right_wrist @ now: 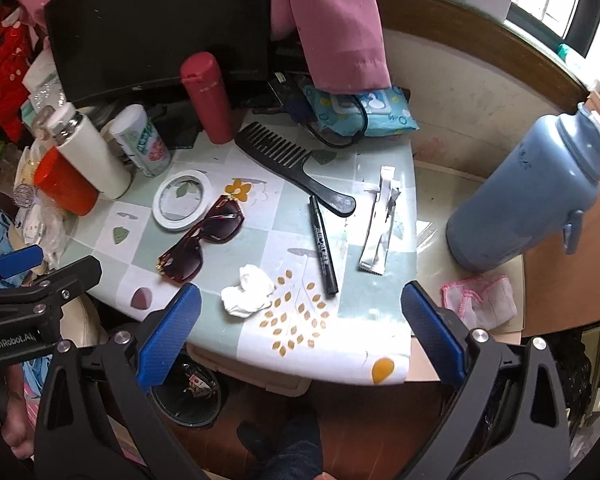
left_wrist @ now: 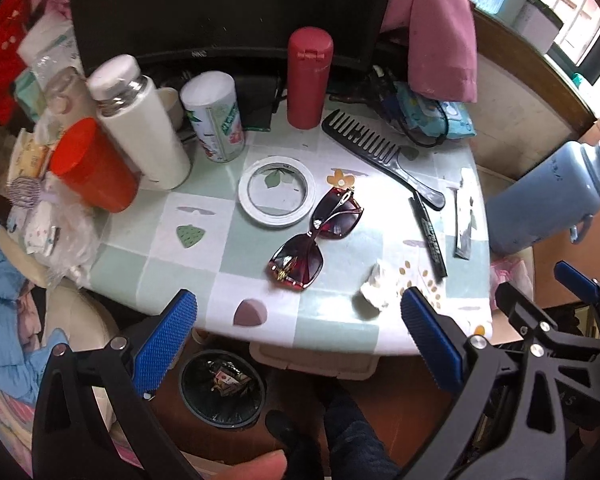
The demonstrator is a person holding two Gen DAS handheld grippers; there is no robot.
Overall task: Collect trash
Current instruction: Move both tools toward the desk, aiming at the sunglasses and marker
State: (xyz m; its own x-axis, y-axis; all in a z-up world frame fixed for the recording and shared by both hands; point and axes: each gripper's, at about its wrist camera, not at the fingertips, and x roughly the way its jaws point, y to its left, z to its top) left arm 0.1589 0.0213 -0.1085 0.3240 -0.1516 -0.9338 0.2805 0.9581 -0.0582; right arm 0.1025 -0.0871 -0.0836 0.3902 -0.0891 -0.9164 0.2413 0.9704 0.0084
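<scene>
A crumpled white tissue (left_wrist: 374,287) (right_wrist: 247,290) lies near the front edge of the checked table (left_wrist: 172,240) (right_wrist: 284,240). A torn silver wrapper (left_wrist: 466,216) (right_wrist: 380,226) lies at the table's right side. A black trash bin (left_wrist: 222,390) (right_wrist: 188,394) with some litter in it stands on the floor below the front edge. My left gripper (left_wrist: 300,344) is open and empty, above the front edge, just left of the tissue. My right gripper (right_wrist: 300,332) is open and empty, in front of the tissue; it also shows in the left wrist view (left_wrist: 540,300).
On the table lie sunglasses (left_wrist: 318,234) (right_wrist: 202,236), a tape roll (left_wrist: 277,191) (right_wrist: 183,196), a black comb (left_wrist: 376,152) (right_wrist: 288,164) and a black marker (left_wrist: 430,236) (right_wrist: 322,244). Bottles, a red cup (left_wrist: 94,164) and a monitor crowd the back. A blue flask (right_wrist: 528,188) stands right.
</scene>
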